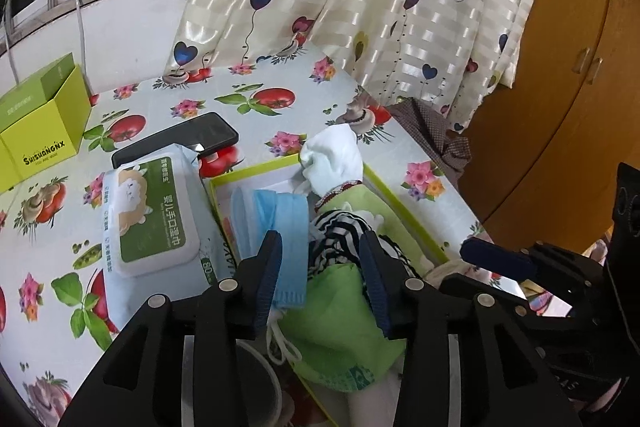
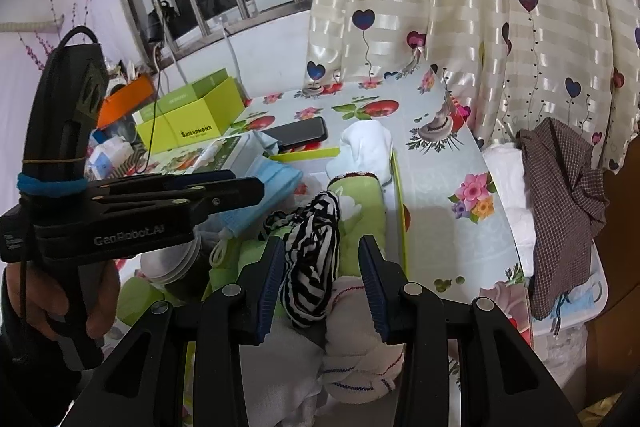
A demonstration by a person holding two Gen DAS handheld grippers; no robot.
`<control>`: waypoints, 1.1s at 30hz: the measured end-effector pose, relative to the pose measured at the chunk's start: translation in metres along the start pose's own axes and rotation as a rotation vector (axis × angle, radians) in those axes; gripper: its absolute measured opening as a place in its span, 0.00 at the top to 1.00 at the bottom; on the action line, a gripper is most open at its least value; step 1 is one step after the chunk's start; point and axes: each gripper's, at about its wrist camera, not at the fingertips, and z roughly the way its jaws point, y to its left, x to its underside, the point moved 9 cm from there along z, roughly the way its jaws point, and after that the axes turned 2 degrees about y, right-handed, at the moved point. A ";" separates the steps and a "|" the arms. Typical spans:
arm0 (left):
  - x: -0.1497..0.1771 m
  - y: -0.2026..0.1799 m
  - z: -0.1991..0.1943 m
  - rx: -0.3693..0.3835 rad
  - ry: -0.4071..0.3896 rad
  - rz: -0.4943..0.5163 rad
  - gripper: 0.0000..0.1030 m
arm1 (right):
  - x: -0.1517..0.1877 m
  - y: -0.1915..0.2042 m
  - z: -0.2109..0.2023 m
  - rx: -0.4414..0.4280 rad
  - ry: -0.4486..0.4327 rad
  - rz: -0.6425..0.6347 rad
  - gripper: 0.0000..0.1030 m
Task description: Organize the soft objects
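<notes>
Left wrist view: the left tool [image 1: 320, 255] is seen w/ jaws spread wide, nothing clamped; it hangs over a shallow lime-edged tray [image 1: 404, 205] on the bench [image 1: 256, 83], which is covered w/ a tomato-and-flower cloth; inside the tray are seen a blue face mask [image 1: 280, 223] at the left jaw, a black-and-white striped cloth [image 1: 340, 239] between the jaws, a green fabric piece [image 1: 340, 327] below it, and a white sock [image 1: 334, 155] draped over the far tray edge; a wet-wipes pack [image 1: 150, 215] lies just beside the tray on its left, a black phone [image 1: 180, 143] behind the pack, an open lime box [image 1: 38, 123] well apart at far left; the right tool [image 1: 520, 259] is seen at the right edge, jaw state cannot be told here; a heart-print curtain [image 1: 380, 7] hangs behind.

Right wrist view: the right tool [image 2: 322, 271] is seen w/ jaws wide apart, nothing gripped; the striped cloth [image 2: 312, 259] is bunched between the jaws, nearer the left one, contact not clear; a white knotted sock w/ coloured trim [image 2: 356, 359] lies below; the white sock [image 2: 366, 147] is seen at the tray's far end; the left tool [image 2: 224, 187] crosses in from the left, held by a hand [image 2: 60, 303]; a brown checked cloth [image 2: 560, 207] lies off the bench edge at right.
</notes>
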 end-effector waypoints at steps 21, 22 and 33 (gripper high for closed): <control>0.049 -0.013 -0.079 -0.011 -0.047 -0.011 0.60 | 0.020 0.045 -0.041 0.045 0.009 -0.095 0.47; 0.054 -0.013 -0.083 -0.020 -0.047 -0.012 0.60 | 0.023 0.047 -0.042 0.046 0.012 -0.099 0.47; 0.097 -0.001 -0.113 -0.087 -0.049 -0.055 0.60 | 0.046 0.077 -0.055 0.057 0.044 -0.150 0.44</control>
